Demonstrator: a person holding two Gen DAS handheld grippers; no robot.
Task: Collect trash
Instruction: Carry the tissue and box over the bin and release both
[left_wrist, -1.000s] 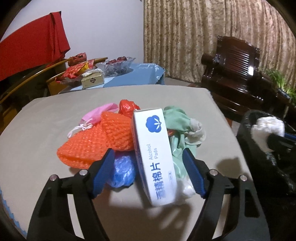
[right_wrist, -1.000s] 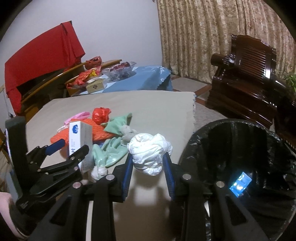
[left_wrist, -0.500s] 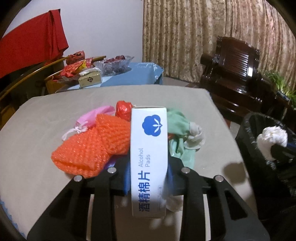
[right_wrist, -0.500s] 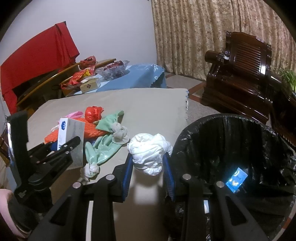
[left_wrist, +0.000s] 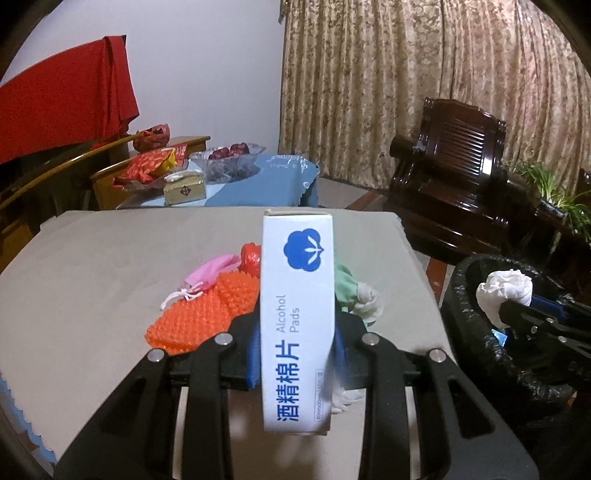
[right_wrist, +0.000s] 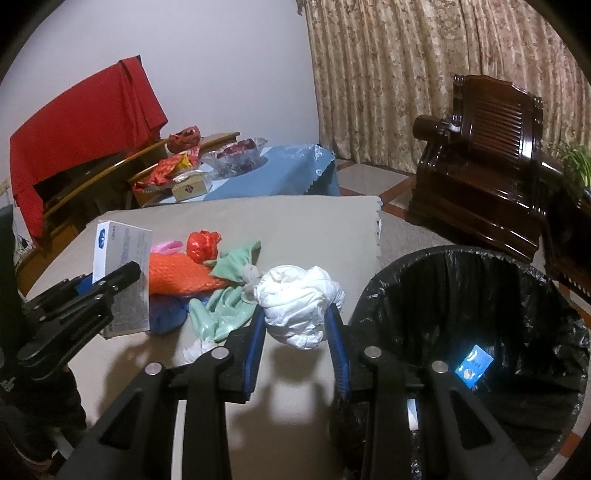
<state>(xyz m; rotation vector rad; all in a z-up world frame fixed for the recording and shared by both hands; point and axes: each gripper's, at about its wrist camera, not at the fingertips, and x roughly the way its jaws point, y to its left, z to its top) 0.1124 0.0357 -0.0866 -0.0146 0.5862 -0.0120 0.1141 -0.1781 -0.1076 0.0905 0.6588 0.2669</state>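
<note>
My left gripper (left_wrist: 295, 354) is shut on a white alcohol pads box (left_wrist: 297, 317) and holds it upright above the beige table (left_wrist: 92, 277); the box also shows in the right wrist view (right_wrist: 123, 266). My right gripper (right_wrist: 297, 332) is shut on a crumpled white wad (right_wrist: 299, 306), just left of the black-lined trash bin (right_wrist: 480, 332). The wad shows over the bin's rim in the left wrist view (left_wrist: 504, 295). On the table lie orange netting (left_wrist: 199, 314), a pink pouch (left_wrist: 210, 271), a red wrapper (right_wrist: 202, 245), a green glove (right_wrist: 229, 295) and a blue bag (right_wrist: 166, 314).
A dark wooden armchair (left_wrist: 454, 177) stands beyond the bin. A blue-covered side table (right_wrist: 266, 177) with a glass bowl and snack packs is behind the beige table. A small blue packet (right_wrist: 474, 365) lies inside the bin.
My left gripper closed on the alcohol pads box and lifted it upright off the table. My right gripper carried the white wad a little toward the bin.
</note>
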